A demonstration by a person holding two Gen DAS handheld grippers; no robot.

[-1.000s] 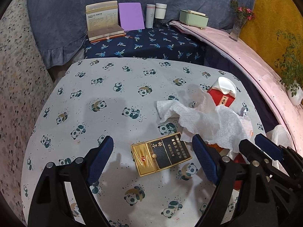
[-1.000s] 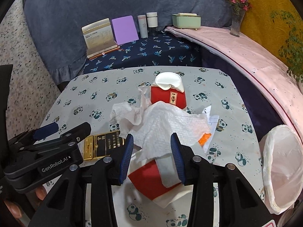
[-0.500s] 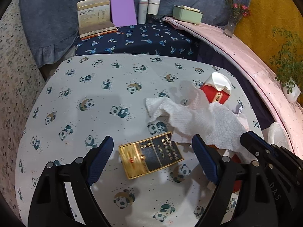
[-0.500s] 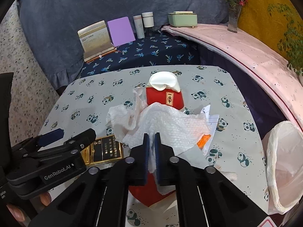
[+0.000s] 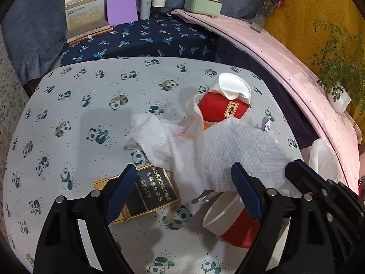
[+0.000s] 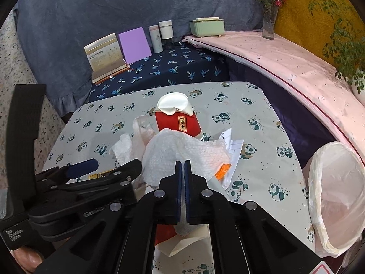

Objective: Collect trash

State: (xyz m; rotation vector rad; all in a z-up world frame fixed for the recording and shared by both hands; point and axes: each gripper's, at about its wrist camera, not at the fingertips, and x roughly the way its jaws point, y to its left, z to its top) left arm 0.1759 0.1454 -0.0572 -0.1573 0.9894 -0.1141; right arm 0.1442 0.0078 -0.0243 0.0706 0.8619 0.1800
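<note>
A crumpled white paper towel [image 5: 205, 146] [image 6: 182, 150] lies mid-table, and my right gripper [image 6: 182, 163] is shut on its near edge, holding that edge raised. Under it a red paper cup [image 5: 230, 223] lies on its side, mouth towards the left. My left gripper [image 5: 183, 167] hangs over the towel's near part, its jaws wide and closing slightly, pressing on nothing. A gold-and-black cigarette box [image 5: 150, 189] lies flat by its left finger. Behind the towel stands a red carton [image 5: 223, 105] [image 6: 178, 121] with a white top. An orange scrap [image 6: 223, 170] and white paper [image 6: 232, 150] lie to the towel's right.
An open white trash bag [image 6: 337, 194] hangs off the right edge of the panda-print table [image 5: 79, 114]. Beyond the table are a dark blue cloth with books and bottles [image 5: 152, 2], a green box [image 6: 206, 27], a pink ledge [image 6: 285, 61], a flower vase and a potted plant.
My right gripper has shut on the paper towel and lifted its edge, which uncovers the red cup. The left gripper has shifted right, from over the cigarette box to over the towel.
</note>
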